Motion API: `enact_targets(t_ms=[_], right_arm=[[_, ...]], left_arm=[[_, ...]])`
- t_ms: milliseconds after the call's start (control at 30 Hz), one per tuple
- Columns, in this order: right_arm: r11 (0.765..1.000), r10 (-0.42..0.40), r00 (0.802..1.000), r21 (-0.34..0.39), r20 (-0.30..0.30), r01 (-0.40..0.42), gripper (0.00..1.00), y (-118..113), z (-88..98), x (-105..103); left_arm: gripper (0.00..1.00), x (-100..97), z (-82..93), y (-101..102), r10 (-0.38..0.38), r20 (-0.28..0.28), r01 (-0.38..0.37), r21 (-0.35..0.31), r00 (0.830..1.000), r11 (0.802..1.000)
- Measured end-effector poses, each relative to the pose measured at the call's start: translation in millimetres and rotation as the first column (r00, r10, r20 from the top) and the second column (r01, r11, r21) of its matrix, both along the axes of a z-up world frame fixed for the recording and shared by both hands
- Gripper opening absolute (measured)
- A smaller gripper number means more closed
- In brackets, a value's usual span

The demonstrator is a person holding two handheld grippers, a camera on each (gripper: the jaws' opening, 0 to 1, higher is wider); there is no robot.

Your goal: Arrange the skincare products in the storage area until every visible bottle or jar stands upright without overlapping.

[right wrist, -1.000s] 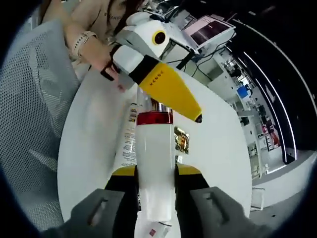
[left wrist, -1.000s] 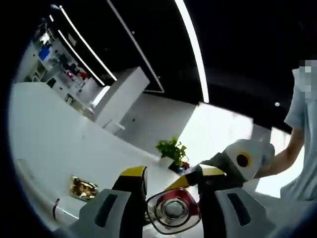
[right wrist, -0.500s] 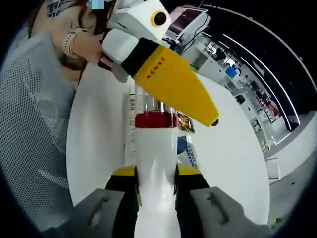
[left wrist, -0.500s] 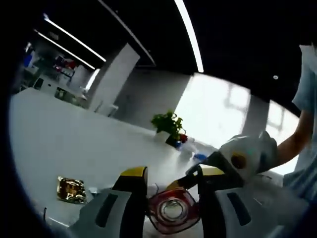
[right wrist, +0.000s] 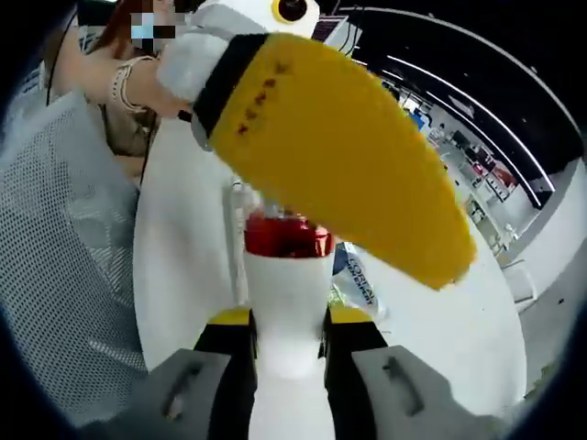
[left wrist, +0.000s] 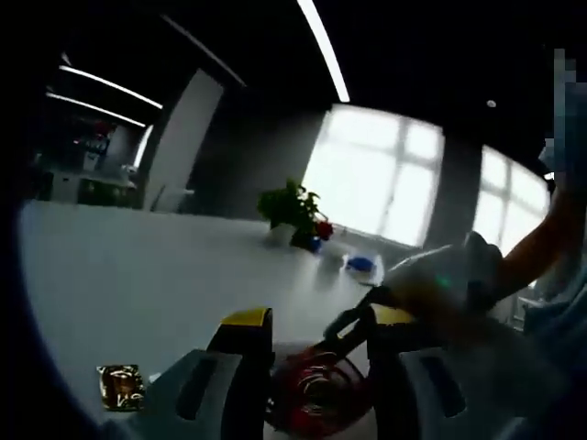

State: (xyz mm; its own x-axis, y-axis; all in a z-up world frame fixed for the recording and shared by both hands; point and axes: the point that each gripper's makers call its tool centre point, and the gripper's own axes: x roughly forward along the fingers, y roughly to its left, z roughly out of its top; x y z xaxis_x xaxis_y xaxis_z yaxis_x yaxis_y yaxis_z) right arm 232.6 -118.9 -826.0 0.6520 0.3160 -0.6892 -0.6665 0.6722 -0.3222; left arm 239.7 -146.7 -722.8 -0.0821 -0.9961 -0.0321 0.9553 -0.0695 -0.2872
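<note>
your right gripper [right wrist: 288, 341] is squeezed tight on the white bottle [right wrist: 286, 302] with the red collar [right wrist: 287, 236], and you hold it up above the white worktop [right wrist: 183, 247]. your left gripper [left wrist: 316, 367] sits around the red top end [left wrist: 316, 396] of that bottle, but i cannot tell if it is pinching it. so this bottle is not standing yet. you have to set it upright. a gold packet [left wrist: 121, 385] lies flat on the worktop.
</note>
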Motion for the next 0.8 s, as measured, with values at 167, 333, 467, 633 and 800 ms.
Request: enact_targets(t_ms=[167,333,467,633,800], right_arm=[[0.982,0.171,0.985,-0.084,-0.018,-0.172,0.26,21.5,-4.2,-17.3],[0.988,0.150,0.988,-0.035,-0.036,-0.151,0.25,31.4,-13.2,-14.5],[0.994,0.092,0.993,0.071,-0.070,-0.088,0.25,30.5,-25.3,-13.7],[0.994,0.080,0.995,0.082,-0.062,-0.075,0.25,26.6,-30.3,-18.8],[0.993,0.116,0.991,0.033,-0.070,-0.114,0.25,25.1,-30.6,-15.3]], left_arm=[[0.00,-26.2,16.9,-11.9,-0.074,-0.025,0.073,-0.039,0.997,0.997],[0.00,-45.2,-13.6,-30.4,-0.123,0.147,0.113,0.076,0.981,0.991],[0.00,-33.6,-6.4,-25.2,-0.117,-0.002,0.117,-0.037,0.993,0.992],[0.00,-23.7,-25.4,-22.4,-0.107,0.039,0.107,0.017,0.993,0.994],[0.00,-11.4,-37.2,-2.4,-0.076,0.014,0.075,0.043,0.997,0.996]])
